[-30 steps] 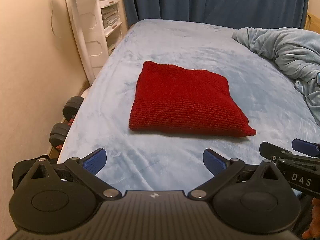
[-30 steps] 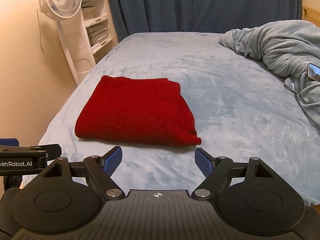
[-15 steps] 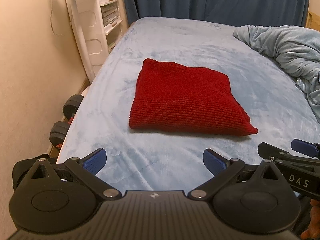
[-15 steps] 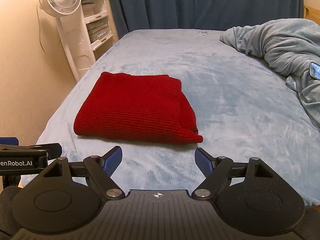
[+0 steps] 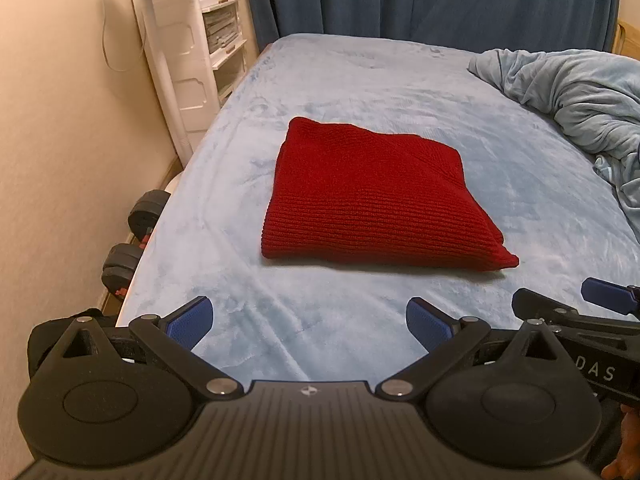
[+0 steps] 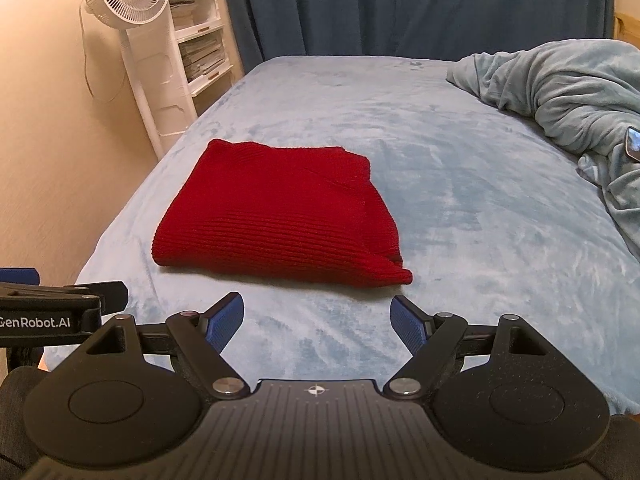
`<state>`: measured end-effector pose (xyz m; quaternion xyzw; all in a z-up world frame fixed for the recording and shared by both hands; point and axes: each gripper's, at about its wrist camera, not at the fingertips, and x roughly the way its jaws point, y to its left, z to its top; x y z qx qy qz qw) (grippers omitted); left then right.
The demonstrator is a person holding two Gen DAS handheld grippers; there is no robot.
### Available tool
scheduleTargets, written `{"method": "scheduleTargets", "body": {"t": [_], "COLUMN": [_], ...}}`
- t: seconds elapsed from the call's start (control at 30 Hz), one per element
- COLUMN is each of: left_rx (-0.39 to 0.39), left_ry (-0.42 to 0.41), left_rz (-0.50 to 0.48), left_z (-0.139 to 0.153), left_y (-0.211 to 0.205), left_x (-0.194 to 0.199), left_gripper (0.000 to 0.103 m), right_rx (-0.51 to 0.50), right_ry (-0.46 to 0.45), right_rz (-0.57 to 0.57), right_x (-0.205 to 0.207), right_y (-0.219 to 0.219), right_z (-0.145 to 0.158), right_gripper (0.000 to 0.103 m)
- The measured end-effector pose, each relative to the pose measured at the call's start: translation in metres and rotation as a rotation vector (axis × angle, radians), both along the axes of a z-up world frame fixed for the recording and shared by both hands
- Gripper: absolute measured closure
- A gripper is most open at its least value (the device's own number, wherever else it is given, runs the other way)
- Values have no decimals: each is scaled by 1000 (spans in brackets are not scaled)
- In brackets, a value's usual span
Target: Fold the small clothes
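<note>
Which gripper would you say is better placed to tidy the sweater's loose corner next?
Probably the right gripper: open, with the red sweater's protruding corner just beyond it.

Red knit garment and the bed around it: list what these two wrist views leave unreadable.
- Red knit garment: both views show only the top layer, so the folds beneath and the kind of garment stay hidden.
- Phone: right wrist view, cut off by the right edge and tucked in the rumpled blanket.
- Dumbbells: left wrist view, partly hidden behind the bed edge.
- Shelf contents: too small to read.
</note>
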<state>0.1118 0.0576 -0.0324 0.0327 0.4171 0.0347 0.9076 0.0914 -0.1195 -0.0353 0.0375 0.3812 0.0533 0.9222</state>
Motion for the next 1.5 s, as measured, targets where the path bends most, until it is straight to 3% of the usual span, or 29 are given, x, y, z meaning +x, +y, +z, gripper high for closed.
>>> {"method": "scheduleTargets", "body": {"t": [0.47, 1.5], "left_rx": [12, 28], "left_ry": [2, 8], "left_rz": [8, 13], "left_z": [0, 0], "left_y": [2, 4], "left_x": [-1, -3], "left_gripper": [0, 0], "right_rx": [-10, -20], "right_ry": [16, 18], "right_rz": [9, 13], "right_x": [2, 2], "right_y": [3, 4], "right_z": [1, 1], "right_gripper": [3, 1]}}
